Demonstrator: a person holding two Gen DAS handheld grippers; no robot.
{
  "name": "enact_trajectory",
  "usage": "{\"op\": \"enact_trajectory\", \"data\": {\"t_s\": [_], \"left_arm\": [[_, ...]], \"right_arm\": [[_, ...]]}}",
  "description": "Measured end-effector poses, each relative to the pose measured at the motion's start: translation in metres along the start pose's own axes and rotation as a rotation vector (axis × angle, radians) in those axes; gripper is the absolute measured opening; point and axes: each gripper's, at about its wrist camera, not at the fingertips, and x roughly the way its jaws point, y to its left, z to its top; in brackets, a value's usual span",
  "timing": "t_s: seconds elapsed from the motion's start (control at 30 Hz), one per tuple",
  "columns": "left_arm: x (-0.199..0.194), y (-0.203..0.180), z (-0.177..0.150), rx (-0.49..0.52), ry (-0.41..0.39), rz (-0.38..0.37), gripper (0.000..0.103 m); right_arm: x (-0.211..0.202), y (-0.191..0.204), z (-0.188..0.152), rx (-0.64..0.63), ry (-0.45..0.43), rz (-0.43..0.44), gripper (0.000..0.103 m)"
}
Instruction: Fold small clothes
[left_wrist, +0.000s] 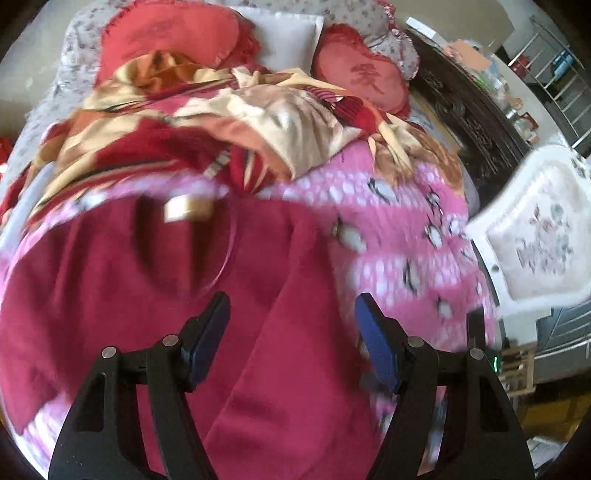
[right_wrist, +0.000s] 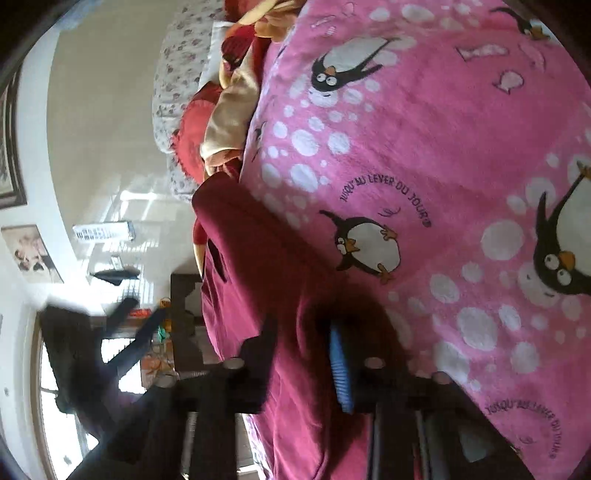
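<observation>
Maroon garment (left_wrist: 122, 280) lies spread on pink penguin blanket (right_wrist: 424, 147), prob. flattened for folding. Right gripper (right_wrist: 303, 354) pinches a raised fold of it, tilted shallow, rolled sideways. Left gripper (left_wrist: 291, 343) hangs above the cloth, pointing steeply down, jaws spread, nothing between them.

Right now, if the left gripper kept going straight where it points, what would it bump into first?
Most likely the dark red garment. The open left gripper aims down at it, lying on the pink penguin blanket. The blurry picture hides how near it is.
</observation>
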Motion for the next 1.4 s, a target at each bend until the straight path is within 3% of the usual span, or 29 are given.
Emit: {"op": "enact_trajectory", "data": {"t_s": [0.07, 0.17, 0.2, 0.23, 0.33, 0.43, 0.53, 0.6, 0.67, 0.7, 0.73, 0.8, 0.87, 0.93, 1.17, 1.3, 1.4], "left_arm": [[0.02, -0.006, 0.018, -0.008, -0.013, 0.018, 0.062], [0.063, -0.014, 0.033, 0.002, 0.054, 0.067, 0.042], [0.076, -0.014, 0.033, 0.004, 0.081, 0.079, 0.023], [0.082, -0.014, 0.033, 0.001, 0.09, 0.076, 0.011], [0.072, -0.01, 0.037, -0.052, 0.052, -0.053, 0.008], [0.066, -0.013, 0.046, -0.06, 0.034, -0.097, 0.007], [0.088, -0.019, 0.046, -0.025, 0.034, 0.0, 0.008], [0.108, -0.021, 0.038, 0.003, 0.067, 0.079, 0.013], [0.099, -0.02, 0.035, -0.006, 0.034, 0.074, 0.016], [0.091, -0.019, 0.033, -0.011, 0.02, 0.068, 0.023], [0.076, -0.017, 0.028, -0.014, -0.005, 0.066, 0.034], [0.051, -0.014, 0.018, -0.008, -0.054, 0.065, 0.044], [0.015, -0.012, -0.007, 0.018, -0.143, 0.068, 0.045], [-0.017, -0.009, -0.041, 0.05, -0.193, 0.071, 0.045], [-0.08, 0.025, -0.18, 0.045, -0.24, 0.183, 0.045], [-0.1, 0.048, -0.242, -0.016, -0.194, 0.207, 0.045], [-0.127, 0.063, -0.28, -0.092, -0.217, 0.214, 0.045]], "right_arm": [[0.004, 0.001, 0.0, 0.007, -0.012, 0.0, 0.015], [0.002, 0.0, 0.001, 0.018, -0.038, -0.007, 0.01], [0.001, -0.003, 0.002, 0.021, -0.045, 0.006, 0.01], [0.0, -0.004, 0.002, 0.019, -0.048, 0.015, 0.01], [0.001, -0.012, 0.005, 0.037, -0.048, 0.013, 0.009], [-0.008, -0.011, 0.006, 0.005, -0.084, 0.029, 0.006], [-0.022, -0.004, 0.005, -0.035, -0.153, 0.003, 0.006], [-0.015, -0.004, 0.009, -0.055, -0.157, -0.103, 0.006], [-0.002, -0.01, 0.013, -0.049, -0.11, -0.141, 0.006], [0.0, -0.01, 0.013, -0.045, -0.093, -0.136, 0.006], [-0.003, -0.007, 0.012, -0.053, -0.091, -0.135, 0.011], [-0.015, 0.004, 0.005, -0.101, -0.101, -0.15, 0.02], [-0.032, 0.018, -0.01, -0.167, -0.126, -0.171, 0.047], [-0.049, 0.033, -0.031, -0.233, -0.162, -0.183, 0.055], [-0.065, 0.062, -0.098, -0.322, -0.155, -0.203, 0.056], [-0.065, 0.07, -0.133, -0.349, -0.114, -0.228, 0.056], [-0.064, 0.081, -0.162, -0.393, -0.091, -0.25, 0.056]]}}
